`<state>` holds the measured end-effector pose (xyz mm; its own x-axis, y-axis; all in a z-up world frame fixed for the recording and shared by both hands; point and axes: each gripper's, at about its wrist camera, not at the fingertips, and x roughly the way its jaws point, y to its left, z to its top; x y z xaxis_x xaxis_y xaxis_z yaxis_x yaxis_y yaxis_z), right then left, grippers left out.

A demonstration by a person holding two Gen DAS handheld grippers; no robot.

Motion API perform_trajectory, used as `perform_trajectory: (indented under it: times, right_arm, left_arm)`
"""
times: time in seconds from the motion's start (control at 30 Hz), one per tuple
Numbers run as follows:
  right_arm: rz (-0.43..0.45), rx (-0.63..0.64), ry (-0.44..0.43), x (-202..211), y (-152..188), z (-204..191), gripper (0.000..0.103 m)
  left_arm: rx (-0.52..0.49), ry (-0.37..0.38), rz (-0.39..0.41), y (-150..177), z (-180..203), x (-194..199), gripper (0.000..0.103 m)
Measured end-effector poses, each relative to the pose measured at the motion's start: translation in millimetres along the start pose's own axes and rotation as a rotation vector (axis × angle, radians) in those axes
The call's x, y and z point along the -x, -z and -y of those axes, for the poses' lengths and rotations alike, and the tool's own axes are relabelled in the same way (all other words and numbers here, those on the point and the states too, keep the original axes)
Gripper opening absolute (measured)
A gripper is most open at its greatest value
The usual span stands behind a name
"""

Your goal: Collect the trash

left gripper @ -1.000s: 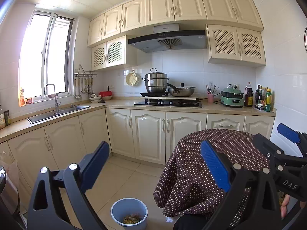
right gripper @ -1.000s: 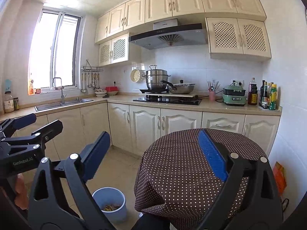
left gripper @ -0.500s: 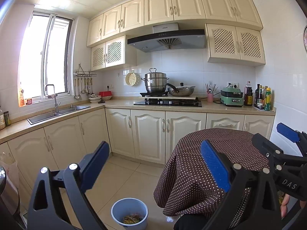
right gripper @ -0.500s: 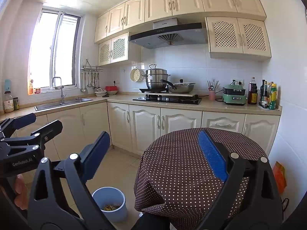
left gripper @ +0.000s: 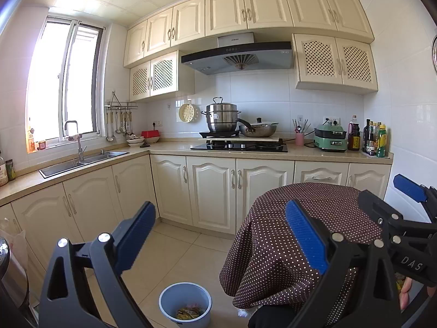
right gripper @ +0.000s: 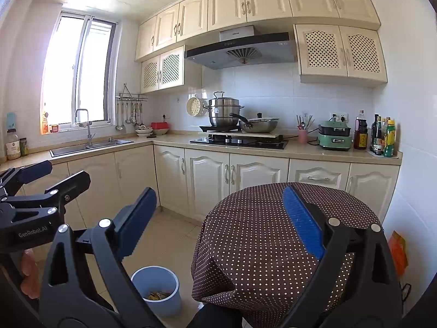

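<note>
Both the left gripper (left gripper: 218, 235) and the right gripper (right gripper: 218, 218) are held level with blue pads spread wide and nothing between them; the round pale-blue plastic bin (left gripper: 185, 306) sits on the floor beside the brown dotted tablecloth (right gripper: 262, 235), wrappers already inside, probably within easy dropping reach.

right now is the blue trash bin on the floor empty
No, the blue trash bin on the floor beside the polka-dot covered table already holds some yellowish wrappers at its bottom.

"DAS" on the right gripper (left gripper: 409, 191), "GenRobot.AI" on the left gripper (right gripper: 41, 175), range hood (right gripper: 240, 49) lettering seemingly illegible
</note>
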<state>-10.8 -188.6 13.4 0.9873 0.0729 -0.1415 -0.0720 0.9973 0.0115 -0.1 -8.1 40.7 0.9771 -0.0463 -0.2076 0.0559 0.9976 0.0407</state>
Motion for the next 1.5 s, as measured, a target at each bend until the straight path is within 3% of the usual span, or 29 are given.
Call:
perform_trajectory:
  times: [1.5]
  right_arm:
    - [-0.011, -0.005, -0.001, -1.9, 2.9, 0.8, 0.093]
  left_arm:
    - [-0.011, 0.012, -0.017, 5.7, -5.6, -6.8, 0.094]
